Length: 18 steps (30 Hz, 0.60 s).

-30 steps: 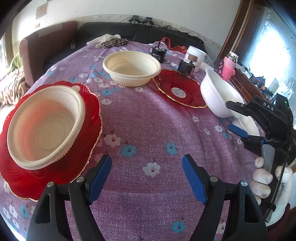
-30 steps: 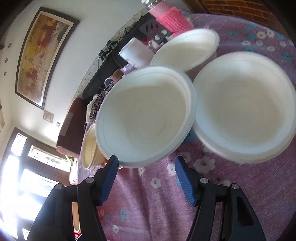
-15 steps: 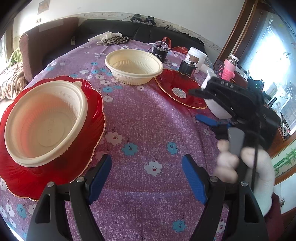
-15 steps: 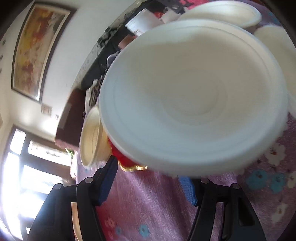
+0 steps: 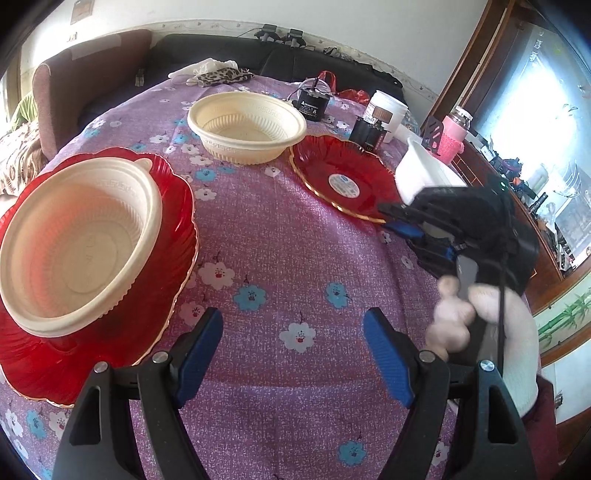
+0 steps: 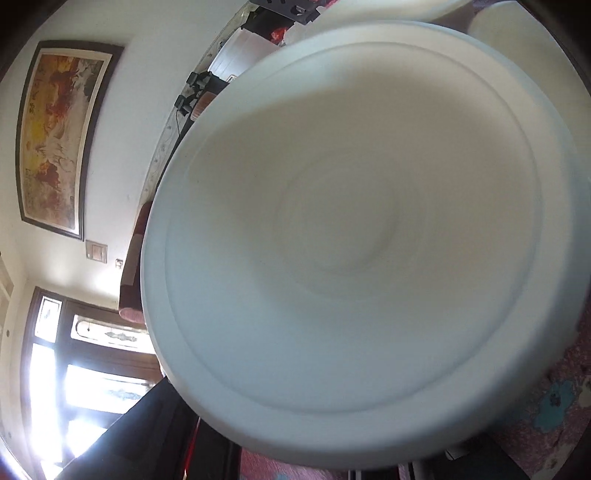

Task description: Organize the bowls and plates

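Observation:
My left gripper (image 5: 293, 354) is open and empty, low over the purple flowered tablecloth. A cream bowl (image 5: 74, 240) sits in a red plate (image 5: 177, 221) at the left. A second cream bowl (image 5: 246, 126) stands farther back, beside an empty red plate (image 5: 343, 177). My right gripper (image 5: 406, 225) is at the right, shut on the rim of a white bowl (image 5: 424, 173), tilted by the empty red plate's right edge. In the right wrist view the white bowl (image 6: 354, 236) fills the frame and hides the fingers.
A white jar (image 5: 388, 110), small black devices (image 5: 312, 105), a pink-sleeved bottle (image 5: 452, 134) and a leopard-print cloth (image 5: 221, 75) sit at the table's far side. More white bowls (image 6: 517, 22) lie behind the held one. A dark sofa and a brown armchair stand beyond the table.
My right gripper closed on the white bowl, lifted it and carried it left toward the empty red plate; the bowl now fills the right wrist view. The left gripper barely moved.

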### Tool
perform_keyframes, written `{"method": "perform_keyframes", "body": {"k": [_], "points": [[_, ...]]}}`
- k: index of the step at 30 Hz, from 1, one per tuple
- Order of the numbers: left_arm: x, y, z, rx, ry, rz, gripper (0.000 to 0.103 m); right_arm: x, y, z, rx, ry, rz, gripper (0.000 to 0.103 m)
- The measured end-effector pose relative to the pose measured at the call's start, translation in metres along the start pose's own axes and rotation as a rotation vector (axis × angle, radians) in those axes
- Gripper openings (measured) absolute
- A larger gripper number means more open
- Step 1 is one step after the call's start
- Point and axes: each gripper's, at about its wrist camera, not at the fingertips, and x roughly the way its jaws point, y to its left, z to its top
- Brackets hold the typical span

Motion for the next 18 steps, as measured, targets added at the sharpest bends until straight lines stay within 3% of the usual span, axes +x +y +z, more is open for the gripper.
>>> {"method": "perform_keyframes", "body": {"k": [14,18], "points": [[0.018,-0.01,0.012,0.008,0.042,0.021,0.078,-0.056,-0.028,-0.037,-0.067,0.16,0.003,0.013],[0.028,-0.017,0.013,0.007,0.078,-0.012,0.078,-0.07,-0.041,-0.036,-0.075,0.214,0.015,0.012]]}}
